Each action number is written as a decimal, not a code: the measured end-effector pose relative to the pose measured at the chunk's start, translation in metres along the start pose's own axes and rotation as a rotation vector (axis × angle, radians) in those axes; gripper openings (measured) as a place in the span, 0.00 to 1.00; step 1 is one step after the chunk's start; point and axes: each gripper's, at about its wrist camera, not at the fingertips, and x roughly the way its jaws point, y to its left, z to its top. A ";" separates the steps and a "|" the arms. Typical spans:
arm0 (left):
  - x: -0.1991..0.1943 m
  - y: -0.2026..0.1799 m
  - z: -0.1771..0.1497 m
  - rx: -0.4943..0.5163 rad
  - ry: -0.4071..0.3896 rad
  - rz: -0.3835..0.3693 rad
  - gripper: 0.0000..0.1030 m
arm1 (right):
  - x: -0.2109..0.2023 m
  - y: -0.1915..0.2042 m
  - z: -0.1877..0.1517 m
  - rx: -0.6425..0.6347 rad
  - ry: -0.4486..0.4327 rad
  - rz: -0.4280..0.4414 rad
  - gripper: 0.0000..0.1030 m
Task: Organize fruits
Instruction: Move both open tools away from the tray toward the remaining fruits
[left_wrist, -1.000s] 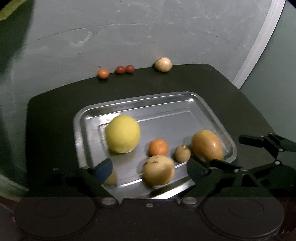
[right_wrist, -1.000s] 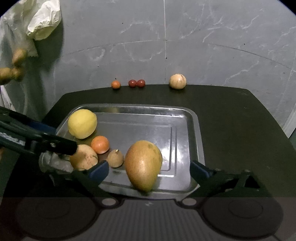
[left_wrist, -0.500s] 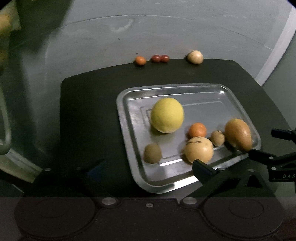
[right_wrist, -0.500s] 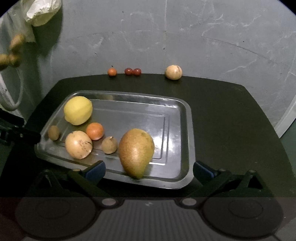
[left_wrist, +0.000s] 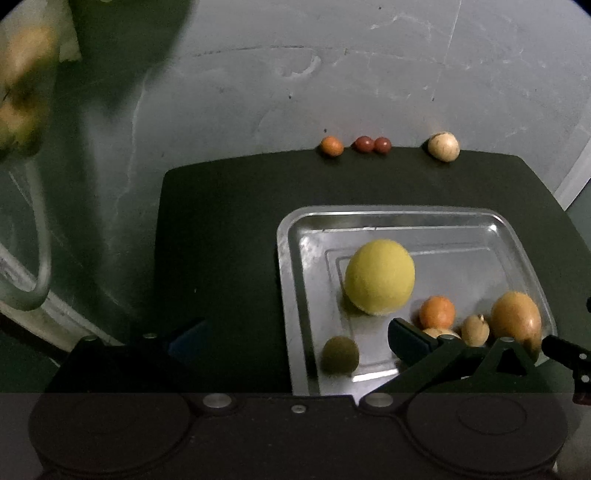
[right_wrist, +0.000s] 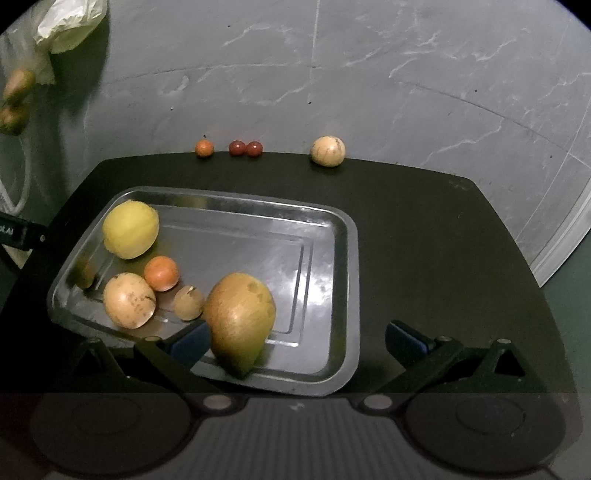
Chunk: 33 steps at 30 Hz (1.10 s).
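A metal tray (left_wrist: 286, 295) (right_wrist: 347, 236) sits on a dark table. It holds a big yellow fruit (left_wrist: 379, 281) (right_wrist: 130, 229), an orange (left_wrist: 437, 312) (right_wrist: 161, 273), a small tan fruit (left_wrist: 475, 329) (right_wrist: 188, 302), a mango (left_wrist: 516, 319) (right_wrist: 239, 314), a tan round fruit (right_wrist: 128, 300) and a brown fuzzy fruit (left_wrist: 340, 354). My left gripper (left_wrist: 295, 338) is open and empty over the tray's front left corner. My right gripper (right_wrist: 297, 339) is open at the tray's near edge, with the mango just beyond its left finger.
Along the table's far edge lie a small orange fruit (left_wrist: 331, 146) (right_wrist: 204, 148), two red ones (left_wrist: 373, 144) (right_wrist: 245, 148) and a pale round fruit (left_wrist: 443, 146) (right_wrist: 327, 150). A white bag (right_wrist: 66, 26) hangs at the upper left. Bare tabletop (right_wrist: 443, 240) lies right of the tray.
My left gripper has swung left and back from the tray, and the brown fuzzy fruit now lies free in the tray's front left corner. The right gripper has shifted only slightly.
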 end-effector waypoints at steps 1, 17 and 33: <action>0.001 -0.002 0.001 0.000 -0.002 0.001 0.99 | 0.001 -0.002 0.001 -0.001 -0.001 0.003 1.00; 0.018 -0.064 0.050 0.033 -0.087 -0.040 0.99 | 0.026 -0.028 0.025 -0.020 -0.032 0.075 1.00; 0.061 -0.081 0.099 -0.051 -0.051 0.092 0.99 | 0.067 -0.059 0.069 -0.032 -0.080 0.146 1.00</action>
